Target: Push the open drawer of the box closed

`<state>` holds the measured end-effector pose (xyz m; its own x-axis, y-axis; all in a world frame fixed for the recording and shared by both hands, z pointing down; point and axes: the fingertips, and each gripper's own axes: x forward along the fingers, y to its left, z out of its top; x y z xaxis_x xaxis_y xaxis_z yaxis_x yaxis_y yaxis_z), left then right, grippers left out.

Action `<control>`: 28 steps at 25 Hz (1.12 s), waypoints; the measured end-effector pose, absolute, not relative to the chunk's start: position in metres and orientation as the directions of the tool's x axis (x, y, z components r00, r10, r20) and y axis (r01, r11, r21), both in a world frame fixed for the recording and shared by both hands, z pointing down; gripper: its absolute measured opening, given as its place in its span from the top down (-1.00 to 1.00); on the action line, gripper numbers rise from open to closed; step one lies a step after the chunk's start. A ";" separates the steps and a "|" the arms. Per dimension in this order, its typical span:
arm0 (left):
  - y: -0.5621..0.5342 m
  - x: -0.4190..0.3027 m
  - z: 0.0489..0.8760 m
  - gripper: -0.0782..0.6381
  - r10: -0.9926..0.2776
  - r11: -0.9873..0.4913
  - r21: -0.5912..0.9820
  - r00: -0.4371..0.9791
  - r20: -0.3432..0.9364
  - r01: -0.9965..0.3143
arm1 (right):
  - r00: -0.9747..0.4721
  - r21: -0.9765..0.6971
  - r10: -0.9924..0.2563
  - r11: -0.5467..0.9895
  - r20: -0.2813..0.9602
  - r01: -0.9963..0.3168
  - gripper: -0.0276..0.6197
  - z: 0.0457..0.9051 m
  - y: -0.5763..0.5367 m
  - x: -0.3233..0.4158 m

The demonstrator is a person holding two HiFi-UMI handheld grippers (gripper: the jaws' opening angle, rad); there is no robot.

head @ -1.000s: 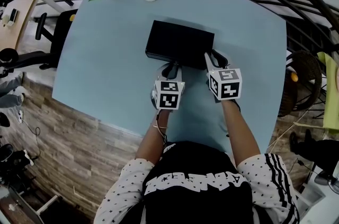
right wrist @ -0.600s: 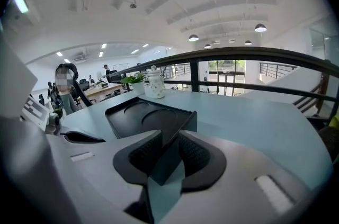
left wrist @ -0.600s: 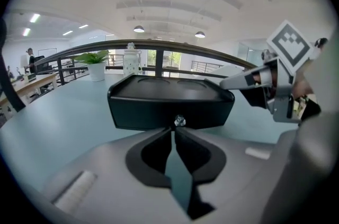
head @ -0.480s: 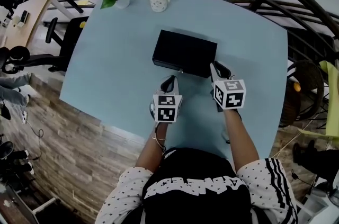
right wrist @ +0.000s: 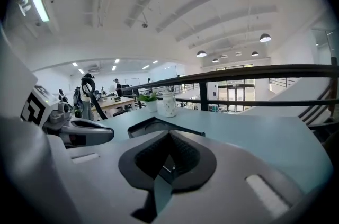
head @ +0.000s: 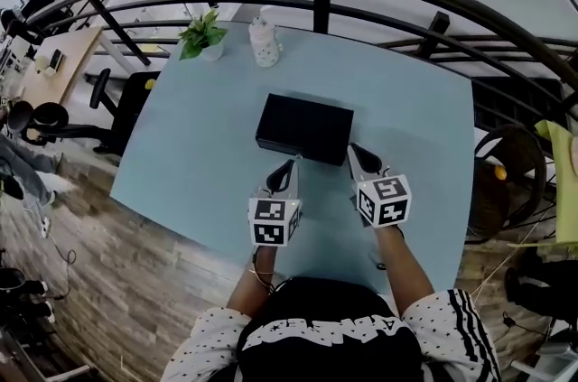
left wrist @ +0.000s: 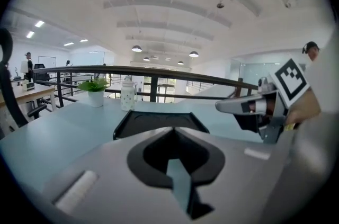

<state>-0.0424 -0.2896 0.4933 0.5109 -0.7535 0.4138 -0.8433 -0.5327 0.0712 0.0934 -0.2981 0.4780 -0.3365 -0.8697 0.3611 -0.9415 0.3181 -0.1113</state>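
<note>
Compared with a second ago, both grippers have drawn back from the black rectangular box (head: 303, 127) toward the person. They were pressed against its near face then, and now a strip of the pale blue desk (head: 181, 154) shows between them and the box. The left gripper (head: 289, 163) and the right gripper (head: 354, 152) each have their jaws brought together to a point, with nothing between them. The box sits near the middle of the desk, just ahead of both grippers. Its near face looks flush with no drawer standing out, so the push appears done and the task is likely finished.

With the drawer in, nothing inside the box can be seen. At the far edge stand a white spotted jar (head: 264, 41), its contents not visible, and a small pot holding a green plant (head: 203, 35).
</note>
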 end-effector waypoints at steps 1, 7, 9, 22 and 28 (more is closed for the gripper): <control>-0.285 -0.039 0.484 0.78 -0.754 -0.541 0.066 0.518 0.403 -0.839 | -0.346 -0.115 -0.871 0.326 0.349 -0.938 0.92 0.471 -0.292 0.094; -0.272 -0.013 0.427 0.78 -0.745 -0.619 -0.024 0.578 0.333 -0.785 | -0.393 -0.102 -0.882 0.380 0.259 -0.919 0.93 0.428 -0.270 0.096; -0.267 -0.004 0.415 0.78 -0.739 -0.634 -0.030 0.595 0.317 -0.772 | -0.405 -0.096 -0.883 0.393 0.237 -0.914 0.93 0.419 -0.261 0.098; -0.260 0.021 0.385 0.78 -0.717 -0.678 -0.053 0.644 0.266 -0.733 | -0.415 -0.075 -0.896 0.408 0.156 -0.910 0.93 0.381 -0.244 0.106; -0.261 0.026 0.386 0.78 -0.707 -0.686 -0.029 0.657 0.262 -0.727 | -0.409 -0.081 -0.897 0.401 0.167 -0.912 0.93 0.382 -0.239 0.106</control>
<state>0.0260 -0.2607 0.3863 0.6568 -0.7069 0.2624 -0.7269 -0.6861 -0.0287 0.1062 -0.2391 0.3824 -0.4091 -0.8971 0.1667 -0.9125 0.4010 -0.0814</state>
